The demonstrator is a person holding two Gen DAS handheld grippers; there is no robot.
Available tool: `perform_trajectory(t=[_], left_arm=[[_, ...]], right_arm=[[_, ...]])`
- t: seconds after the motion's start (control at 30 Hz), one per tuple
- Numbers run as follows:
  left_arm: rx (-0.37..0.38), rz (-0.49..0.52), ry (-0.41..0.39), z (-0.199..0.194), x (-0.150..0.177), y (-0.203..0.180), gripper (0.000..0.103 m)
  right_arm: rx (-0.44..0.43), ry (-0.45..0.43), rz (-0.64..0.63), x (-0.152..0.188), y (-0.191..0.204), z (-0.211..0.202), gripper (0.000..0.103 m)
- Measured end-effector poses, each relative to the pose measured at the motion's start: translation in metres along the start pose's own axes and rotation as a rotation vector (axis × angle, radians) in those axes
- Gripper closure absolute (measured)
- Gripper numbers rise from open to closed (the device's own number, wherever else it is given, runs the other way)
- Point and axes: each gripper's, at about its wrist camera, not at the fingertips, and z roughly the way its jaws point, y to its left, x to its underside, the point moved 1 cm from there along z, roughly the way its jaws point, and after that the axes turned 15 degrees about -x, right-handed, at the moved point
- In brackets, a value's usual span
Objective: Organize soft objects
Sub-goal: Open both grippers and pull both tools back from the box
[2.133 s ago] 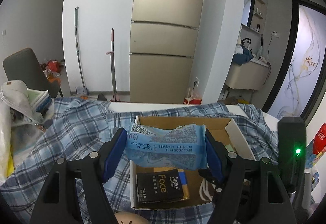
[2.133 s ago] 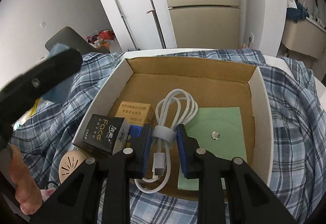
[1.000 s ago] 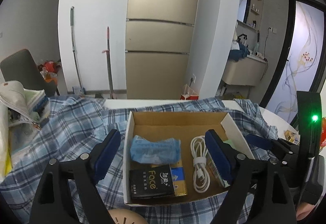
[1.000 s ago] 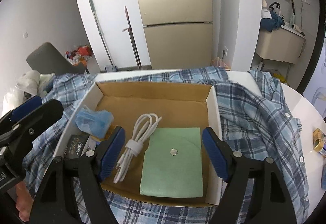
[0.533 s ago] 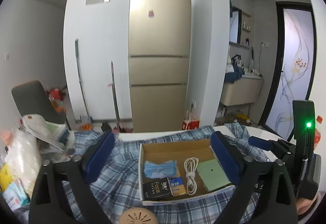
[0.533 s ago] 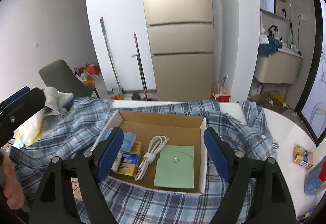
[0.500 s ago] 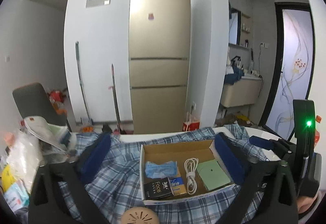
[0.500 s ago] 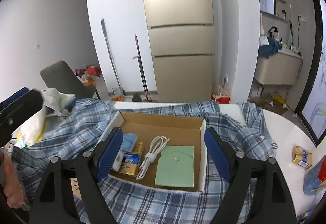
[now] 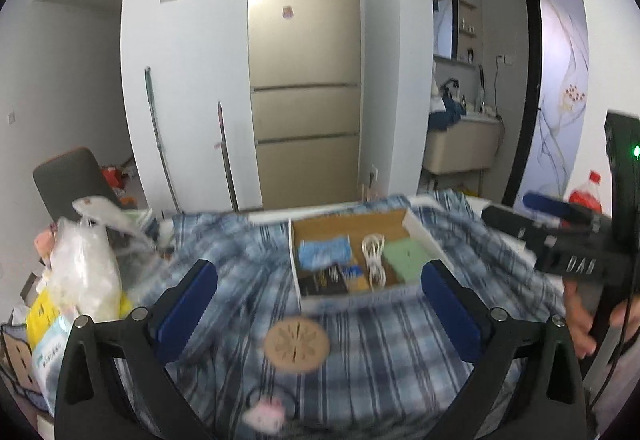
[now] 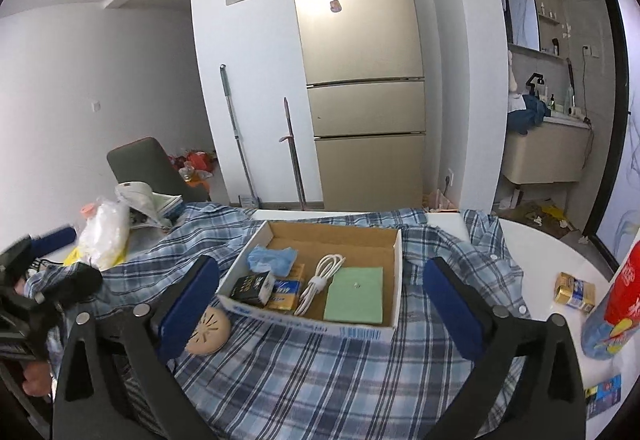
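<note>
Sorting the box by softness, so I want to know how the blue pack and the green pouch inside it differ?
The blue pack is crumpled and puffy, while the green pouch lies flat with straight edges. The blue pack sits at the box's back left; the green pouch is at the front right, beside the white cable. The green pouch has a small centre snap; the blue pack shows none. Both rest inside the cardboard box.

A tall gold fridge [image 10: 362,80] stands against white walls, a grey chair [image 10: 150,166] left of it.

blue tissue pack [image 10: 272,259] | crumpled, lying flat | cardboard box [image 10: 394,280], back-left corner
</note>
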Motion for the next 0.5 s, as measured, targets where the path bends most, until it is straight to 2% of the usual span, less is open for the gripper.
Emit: perform_trajectory(t=[0.17,0.27,0.4,0.5], left_arm=[[0.032,0.026,0.086,0.004,0.035,0.002,0.000],[0.015,0.051,0.135,0.014,0.053,0.002,0.000],[0.009,0.057,0.227,0.031,0.076,0.008,0.012],[-0.001,0.058,0.279,0.040,0.088,0.011,0.012]], right_arm=[[-0.024,0.022,0.018,0.017,0.003,-0.002,0.001],[-0.033,0.044,0.019,0.027,0.003,0.000,0.001],[-0.044,0.090,0.015,0.041,0.006,0.011,0.001],[-0.058,0.136,0.011,0.049,0.010,0.021,0.001]])
